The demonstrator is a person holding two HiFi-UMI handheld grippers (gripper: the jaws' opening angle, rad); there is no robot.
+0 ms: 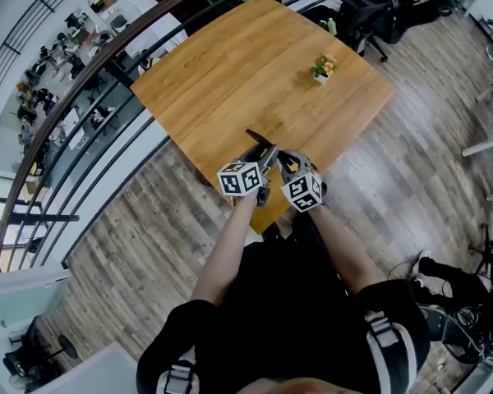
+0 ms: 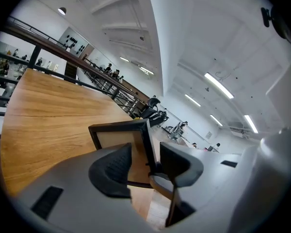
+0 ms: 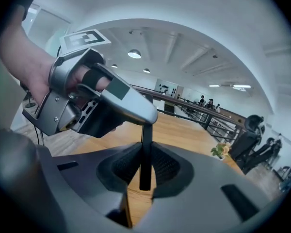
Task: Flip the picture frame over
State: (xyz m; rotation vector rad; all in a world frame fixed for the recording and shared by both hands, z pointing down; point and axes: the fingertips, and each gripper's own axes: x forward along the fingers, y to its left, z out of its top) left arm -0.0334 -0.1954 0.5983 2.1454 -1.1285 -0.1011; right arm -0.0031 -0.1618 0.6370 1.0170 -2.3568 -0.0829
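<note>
The picture frame (image 2: 117, 136) was held on edge at the near side of the surface (image 1: 255, 64), pinched tight by the fingers of the right gripper (image 3: 144, 165). The fingers of the left gripper (image 2: 146, 154) were spread around it, not pressing. The flip seemed half done; laying it down was left.

The table (image 1: 255, 64) is smooth, satin-finished wood. The picture frame (image 2: 117, 126) has a dark matt rim around pale board. The left gripper (image 2: 145, 158) has ribbed matt pads (image 2: 111, 166) on smooth grey plastic.
</note>
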